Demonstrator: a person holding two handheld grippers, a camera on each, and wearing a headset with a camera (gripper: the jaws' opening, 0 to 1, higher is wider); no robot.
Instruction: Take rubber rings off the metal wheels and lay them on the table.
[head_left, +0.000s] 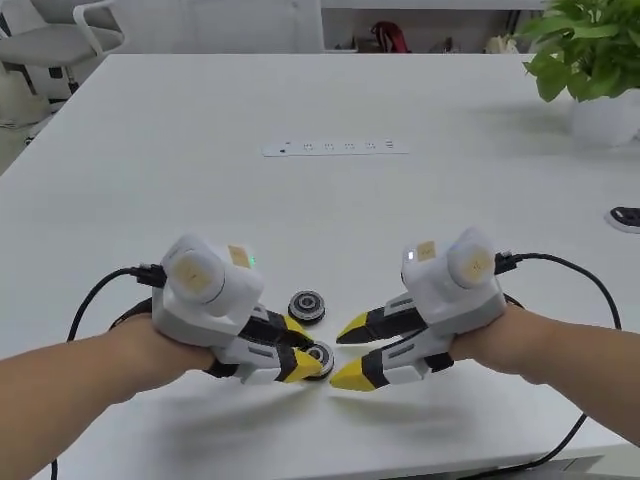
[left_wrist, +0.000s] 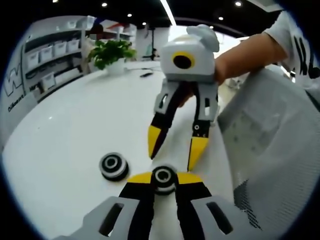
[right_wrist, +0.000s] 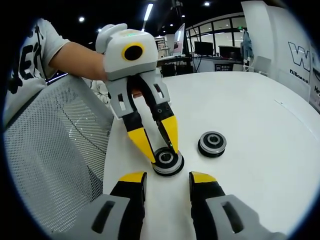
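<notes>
While the left gripper (head_left: 302, 348) pinches one wheel (head_left: 321, 358) between its jaws, that wheel resting on the white bench (head_left: 330, 210) near the front edge, the right gripper (head_left: 348, 353) faces it from just beside, jaws spread and holding nothing. A second wheel (head_left: 307, 306) lies loose on the bench just behind the pinched one, apart from both grippers, and both wheels have their black rubber rings (right_wrist: 202, 146) on. Further back, a power strip (head_left: 335, 148) lies flat mid-bench and a potted plant (head_left: 585, 60) stands at the far right corner.
</notes>
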